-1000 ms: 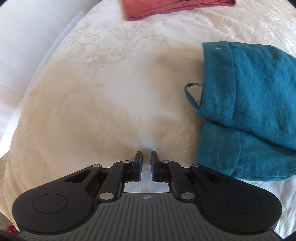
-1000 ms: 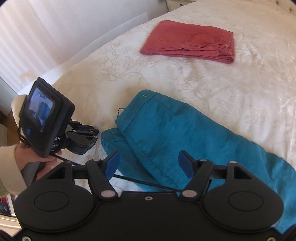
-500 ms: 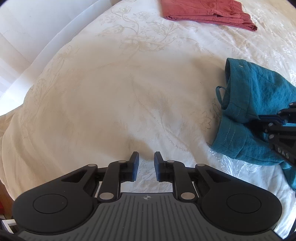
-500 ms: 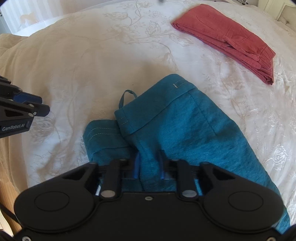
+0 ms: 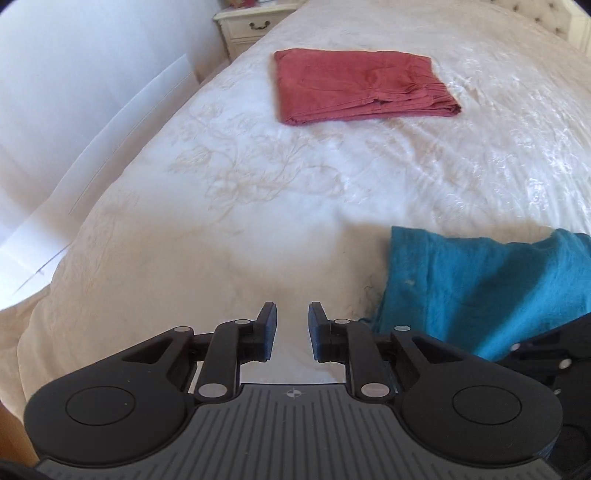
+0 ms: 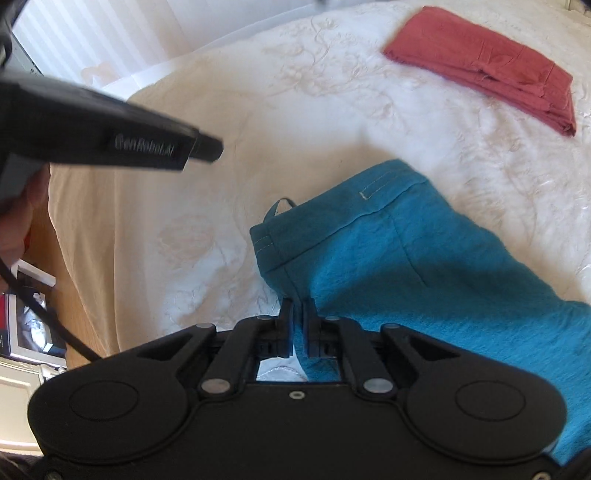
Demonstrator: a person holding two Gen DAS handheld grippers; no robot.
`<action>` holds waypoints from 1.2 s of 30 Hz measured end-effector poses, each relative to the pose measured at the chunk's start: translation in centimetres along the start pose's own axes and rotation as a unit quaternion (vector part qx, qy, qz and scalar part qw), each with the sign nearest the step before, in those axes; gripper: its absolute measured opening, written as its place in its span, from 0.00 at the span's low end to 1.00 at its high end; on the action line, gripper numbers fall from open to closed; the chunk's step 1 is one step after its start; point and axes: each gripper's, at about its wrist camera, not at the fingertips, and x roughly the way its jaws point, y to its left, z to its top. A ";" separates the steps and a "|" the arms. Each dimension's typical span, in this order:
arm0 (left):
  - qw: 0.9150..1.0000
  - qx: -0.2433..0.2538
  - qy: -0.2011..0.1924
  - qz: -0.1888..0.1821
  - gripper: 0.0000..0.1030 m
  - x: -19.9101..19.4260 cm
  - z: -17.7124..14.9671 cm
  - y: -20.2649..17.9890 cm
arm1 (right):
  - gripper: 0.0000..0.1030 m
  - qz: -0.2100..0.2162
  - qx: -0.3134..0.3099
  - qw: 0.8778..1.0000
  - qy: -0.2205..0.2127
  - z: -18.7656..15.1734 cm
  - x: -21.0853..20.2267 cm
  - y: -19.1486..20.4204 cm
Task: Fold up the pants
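Teal pants (image 6: 424, 258) lie on the cream bedspread, waistband end toward the bed's left edge, with a small loop sticking out. My right gripper (image 6: 298, 310) is shut on the near edge of the teal pants and holds the cloth raised. In the left wrist view the teal pants (image 5: 480, 280) hang lifted at the lower right. My left gripper (image 5: 291, 317) is a little open and empty, above bare bedspread left of the pants. It also shows in the right wrist view (image 6: 207, 147) at upper left.
Folded red pants (image 5: 358, 85) lie farther up the bed (image 5: 258, 184); they also show in the right wrist view (image 6: 487, 66). A white nightstand (image 5: 251, 26) stands past the bed's far left corner. The bed's left edge drops to a wooden floor (image 6: 40, 243).
My right gripper closed on the teal pants' edge and lifted it. My left gripper opened slightly and rose, tilting up toward the red pants.
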 end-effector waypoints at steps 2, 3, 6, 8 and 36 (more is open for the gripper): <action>0.999 0.035 -0.022 -0.020 0.19 0.3 0.3 -1.3 | 0.11 0.010 0.013 1.000 0.011 -0.2 1.1 -0.2; 0.997 0.061 -0.034 -0.033 0.20 0.7 0.3 -2.4 | 0.12 0.013 0.021 1.000 0.012 -0.4 1.3 -0.3; 0.985 0.140 -0.056 -0.082 0.23 1.5 0.5 -5.4 | 0.13 0.024 0.045 0.999 0.008 -0.8 1.2 -1.2; 0.976 0.179 -0.053 -0.111 0.29 2.4 0.1 -7.3 | 0.15 0.029 0.064 0.998 -0.002 -1.1 0.7 -1.8; 0.972 0.174 0.114 -0.107 0.30 9.2 -2.3 -8.8 | 0.67 -0.104 0.338 0.933 -0.070 -5.0 -8.7 -29.0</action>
